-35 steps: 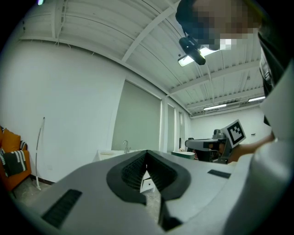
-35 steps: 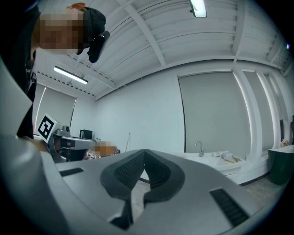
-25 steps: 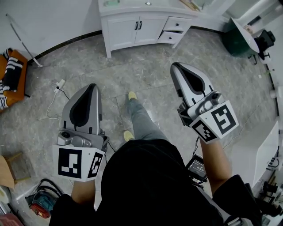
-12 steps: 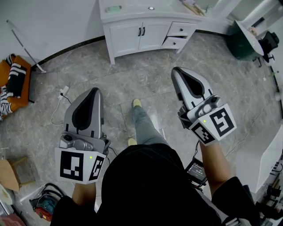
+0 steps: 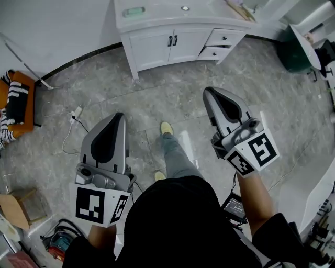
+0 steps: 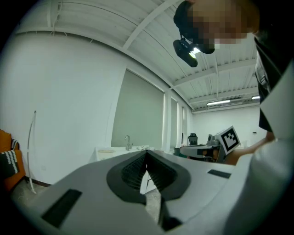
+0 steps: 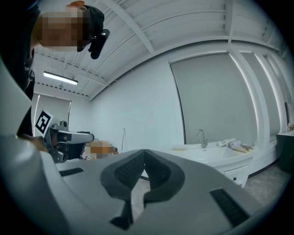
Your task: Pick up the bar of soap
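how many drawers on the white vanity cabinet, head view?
2, stacked at the picture-right end of the white vanity cabinet: upper white drawer, lower white drawer below it. More may be hidden.

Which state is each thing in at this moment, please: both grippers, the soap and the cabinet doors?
Left grey two-jaw gripper: shut, nothing between the jaws.
Right grey two-jaw gripper: shut, nothing between the jaws.
Pale green bar of soap: lying on the white vanity top, untouched.
White vanity cabinet's double doors: closed.

Soap bar (image 5: 134, 10) lies on the vanity (image 5: 157, 43), left of the faucet (image 7: 200, 137).
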The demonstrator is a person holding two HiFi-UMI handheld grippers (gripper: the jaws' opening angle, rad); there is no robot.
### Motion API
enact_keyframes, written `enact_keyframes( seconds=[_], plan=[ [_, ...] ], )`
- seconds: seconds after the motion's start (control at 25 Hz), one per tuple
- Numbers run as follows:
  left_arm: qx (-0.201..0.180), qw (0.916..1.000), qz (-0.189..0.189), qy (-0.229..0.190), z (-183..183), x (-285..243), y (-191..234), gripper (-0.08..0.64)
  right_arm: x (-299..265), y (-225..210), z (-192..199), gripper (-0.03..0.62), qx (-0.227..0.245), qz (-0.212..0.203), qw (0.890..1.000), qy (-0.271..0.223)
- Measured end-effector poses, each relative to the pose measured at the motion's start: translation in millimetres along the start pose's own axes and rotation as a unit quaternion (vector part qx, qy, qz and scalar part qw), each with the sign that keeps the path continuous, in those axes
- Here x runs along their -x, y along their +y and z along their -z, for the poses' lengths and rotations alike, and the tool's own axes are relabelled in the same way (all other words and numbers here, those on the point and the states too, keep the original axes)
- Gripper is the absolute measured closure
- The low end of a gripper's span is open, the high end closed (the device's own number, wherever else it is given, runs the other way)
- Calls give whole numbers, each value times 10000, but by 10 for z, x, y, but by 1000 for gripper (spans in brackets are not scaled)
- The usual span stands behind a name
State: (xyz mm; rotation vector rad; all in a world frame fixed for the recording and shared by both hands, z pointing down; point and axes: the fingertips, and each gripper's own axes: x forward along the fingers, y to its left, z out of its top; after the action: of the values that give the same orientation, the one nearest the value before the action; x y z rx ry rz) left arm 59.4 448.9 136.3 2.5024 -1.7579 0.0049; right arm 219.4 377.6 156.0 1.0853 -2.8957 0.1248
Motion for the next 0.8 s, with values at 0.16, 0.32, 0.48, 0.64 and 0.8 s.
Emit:
enact_keyframes(
  seconds=[0.16,0.32,0.48,0.64,0.8],
  plan=[
    [-25,10000,-23,-10,-7,-405,149,554,-339,-284,4,591,-38,-116,9999,65],
    [52,10000,-37,44,9,-702,285,554,-599,-522,-27,589,-50,-166,9998,66],
    [109,9998,-56,139,58,-929,391,554,-797,-696,-12,591,-85,-168,9998,87],
    [201,9996,-1,219,116,-1084,406,554,-867,-783,12,589,-153,-174,9997,115],
    [248,9994,67,250,118,-1220,385,554,-921,-807,2,589,-188,-237,9995,120]
  ],
)
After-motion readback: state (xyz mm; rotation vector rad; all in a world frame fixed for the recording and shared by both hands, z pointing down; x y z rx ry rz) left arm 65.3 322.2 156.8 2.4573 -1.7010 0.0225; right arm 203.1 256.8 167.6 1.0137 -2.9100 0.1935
